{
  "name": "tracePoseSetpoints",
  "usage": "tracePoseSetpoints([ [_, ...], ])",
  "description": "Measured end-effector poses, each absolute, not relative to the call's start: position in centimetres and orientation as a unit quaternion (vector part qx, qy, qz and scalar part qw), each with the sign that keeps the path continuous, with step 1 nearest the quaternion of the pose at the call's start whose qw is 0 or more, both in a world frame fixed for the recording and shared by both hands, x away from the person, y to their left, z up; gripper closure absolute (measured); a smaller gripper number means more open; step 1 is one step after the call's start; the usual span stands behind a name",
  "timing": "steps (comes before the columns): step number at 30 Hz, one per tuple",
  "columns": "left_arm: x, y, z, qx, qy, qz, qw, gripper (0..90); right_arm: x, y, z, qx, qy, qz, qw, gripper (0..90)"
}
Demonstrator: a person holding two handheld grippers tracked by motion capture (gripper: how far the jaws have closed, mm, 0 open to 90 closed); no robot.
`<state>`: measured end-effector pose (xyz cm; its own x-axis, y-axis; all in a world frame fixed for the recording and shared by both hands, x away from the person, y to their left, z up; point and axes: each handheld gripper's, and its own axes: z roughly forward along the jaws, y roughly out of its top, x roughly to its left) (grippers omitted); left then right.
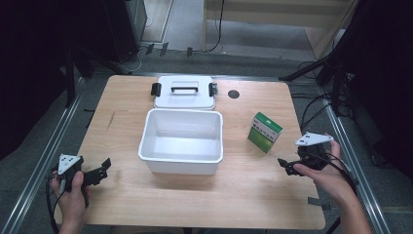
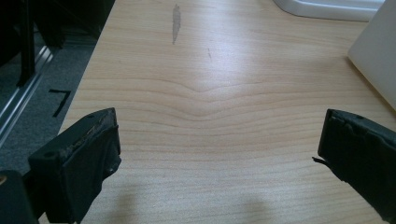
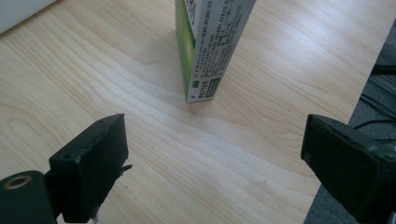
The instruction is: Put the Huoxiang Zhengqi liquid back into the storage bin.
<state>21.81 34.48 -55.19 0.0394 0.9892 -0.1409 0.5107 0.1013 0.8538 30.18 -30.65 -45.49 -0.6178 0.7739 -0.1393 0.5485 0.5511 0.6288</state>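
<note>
Black jaws spread wide on both sides, holding nothing. Left gripper [image 1: 100, 170] low over bare table [image 1: 122, 195] near its left edge; right gripper [image 1: 287, 167] near the right edge, aimed at upright green-and-white carton [image 1: 264, 131] just ahead. Between them, open white bin [image 1: 181, 141], its lid [image 1: 184, 91] flat behind, touching or nearly so.
</note>
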Motion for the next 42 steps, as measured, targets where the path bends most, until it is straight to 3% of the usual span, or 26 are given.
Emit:
tracePoseSetpoints([
  [4, 21.8, 34.5, -55.2, 0.600, 0.625, 0.299, 0.400, 0.0, 30.9, -30.1, -44.8, 0.379, 0.869, 0.252, 0.196, 12.4],
  [42, 21.8, 34.6, -55.2, 0.595, 0.628, 0.299, 0.403, 0.0, 36.2, -27.0, -40.0, 0.355, 0.923, 0.088, 0.121, 13.4],
])
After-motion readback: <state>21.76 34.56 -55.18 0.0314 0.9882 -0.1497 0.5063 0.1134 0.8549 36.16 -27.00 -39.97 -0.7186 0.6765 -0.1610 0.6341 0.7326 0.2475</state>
